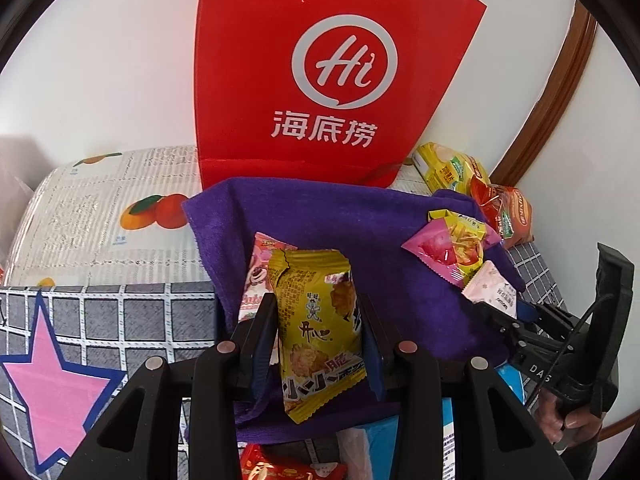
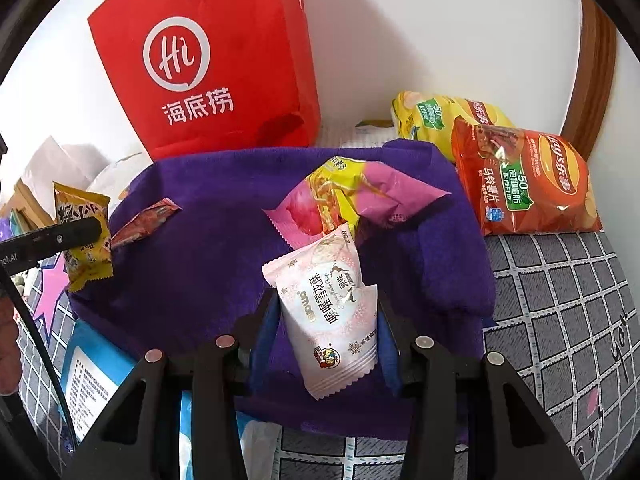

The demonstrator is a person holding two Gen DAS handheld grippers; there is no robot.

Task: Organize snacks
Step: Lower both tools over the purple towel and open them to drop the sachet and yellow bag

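My left gripper [image 1: 318, 332] is shut on a yellow snack packet [image 1: 318, 320] and holds it upright over the purple towel [image 1: 352, 220]; a pink packet [image 1: 256, 276] lies behind it. The same yellow packet [image 2: 82, 236] shows at the left of the right wrist view. My right gripper [image 2: 326, 320] is shut on a white-and-pink snack packet [image 2: 328, 312], which also shows in the left wrist view [image 1: 494, 290]. A pink-and-yellow packet [image 2: 352, 196] lies on the towel [image 2: 200, 240] just beyond it. A small red packet [image 2: 146, 220] lies at the towel's left.
A red paper bag [image 2: 208, 60] stands against the white wall behind the towel. A yellow chip bag [image 2: 436, 114] and an orange chip bag [image 2: 528, 184] lie at the right. Grey checked bedding [image 2: 560, 300], a fruit-print pillow [image 1: 112, 216] and a blue booklet [image 2: 92, 376] surround the towel.
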